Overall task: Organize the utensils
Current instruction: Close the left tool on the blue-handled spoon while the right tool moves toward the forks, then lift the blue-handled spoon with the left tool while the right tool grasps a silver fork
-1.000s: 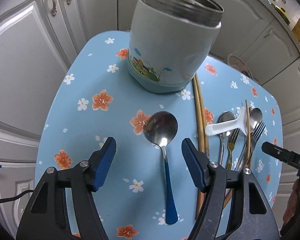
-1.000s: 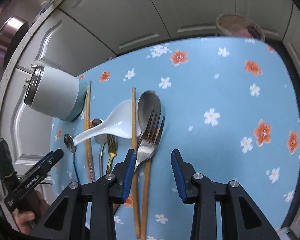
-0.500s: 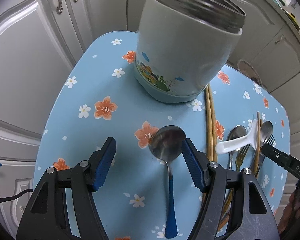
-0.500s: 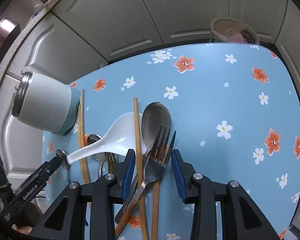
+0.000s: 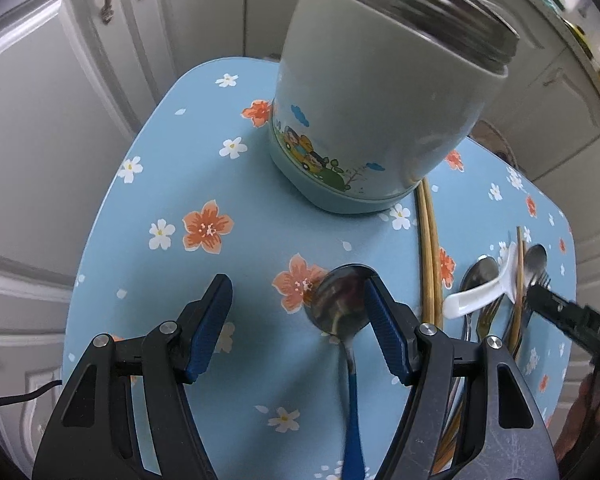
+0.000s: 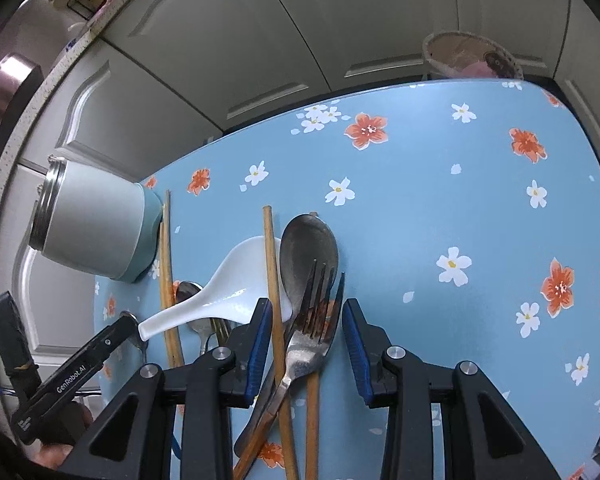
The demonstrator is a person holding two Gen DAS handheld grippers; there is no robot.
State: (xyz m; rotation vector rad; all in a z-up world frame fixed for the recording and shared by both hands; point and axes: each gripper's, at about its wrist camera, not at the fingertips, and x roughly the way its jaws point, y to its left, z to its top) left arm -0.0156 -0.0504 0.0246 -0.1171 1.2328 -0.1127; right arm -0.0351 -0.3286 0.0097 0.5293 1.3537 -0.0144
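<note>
A grey-green jar (image 5: 380, 92) with a steel rim stands open at the table's left end; it also shows in the right wrist view (image 6: 96, 224). My left gripper (image 5: 300, 316) is open low over the table, its right finger beside the bowl of a blue-handled steel spoon (image 5: 342, 308). My right gripper (image 6: 304, 336) is open around a steel fork (image 6: 308, 344) that lies over a large dark spoon (image 6: 308, 248) and wooden chopsticks (image 6: 274, 280). A white ceramic spoon (image 6: 228, 284) lies just left of them.
Another pair of chopsticks (image 5: 430, 248) lies beside the jar's base. A small steel spoon (image 5: 478, 276) and a gold fork lie under the white spoon. The blue floral table (image 6: 440, 200) stands against white cabinets. A round basket (image 6: 472, 56) sits past the far edge.
My left gripper moved forward and left, so the blue-handled spoon now sits by its right finger. My right gripper moved forward over the fork and dark spoon.
</note>
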